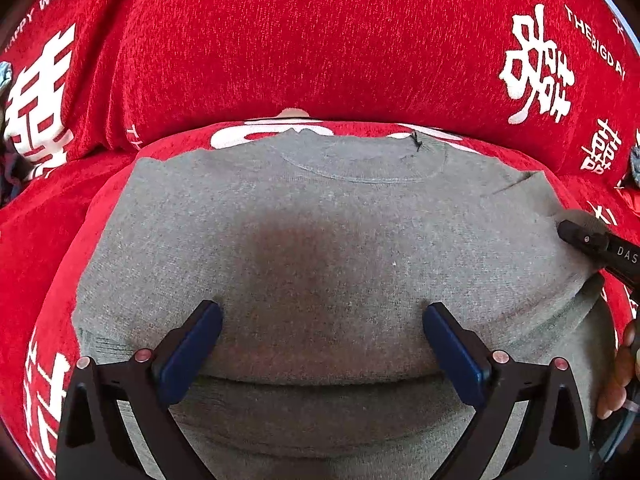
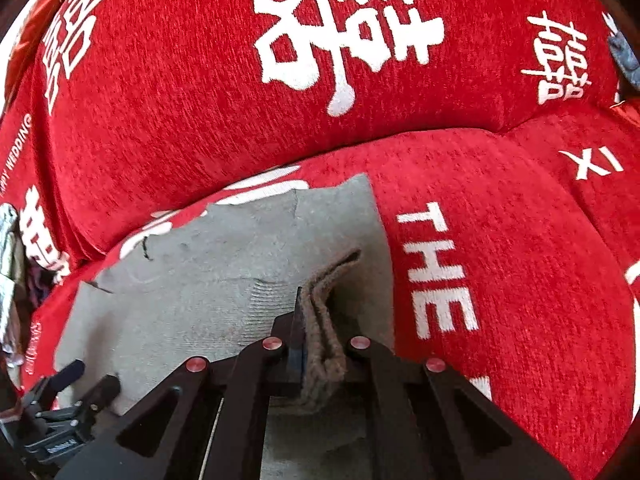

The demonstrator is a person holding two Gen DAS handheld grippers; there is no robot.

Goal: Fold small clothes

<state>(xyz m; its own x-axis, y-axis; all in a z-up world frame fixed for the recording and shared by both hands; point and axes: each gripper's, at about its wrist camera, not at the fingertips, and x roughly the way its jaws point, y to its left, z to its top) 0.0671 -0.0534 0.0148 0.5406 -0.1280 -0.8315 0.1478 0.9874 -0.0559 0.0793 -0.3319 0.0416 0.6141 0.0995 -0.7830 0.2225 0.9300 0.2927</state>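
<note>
Two tongs: left tongs [image 1: 322,308] apart over grey shirt [image 1: 320,220]; right tongs [image 2: 316,340] clamped on its edge; cover [image 2: 480,280] reads "THE", probably "HAPPY WEDDING".

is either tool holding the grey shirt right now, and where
The right tool is shut on a folded edge of the grey shirt at its side. The left tool is open, holding nothing.

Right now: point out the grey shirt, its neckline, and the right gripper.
grey shirt [image 1: 320,240]: left wrist view, middle of the body.
neckline [image 1: 360,178]: left wrist view, collar seam.
right gripper [image 2: 308,320]: right wrist view, fingertips pinching a fabric fold.
</note>
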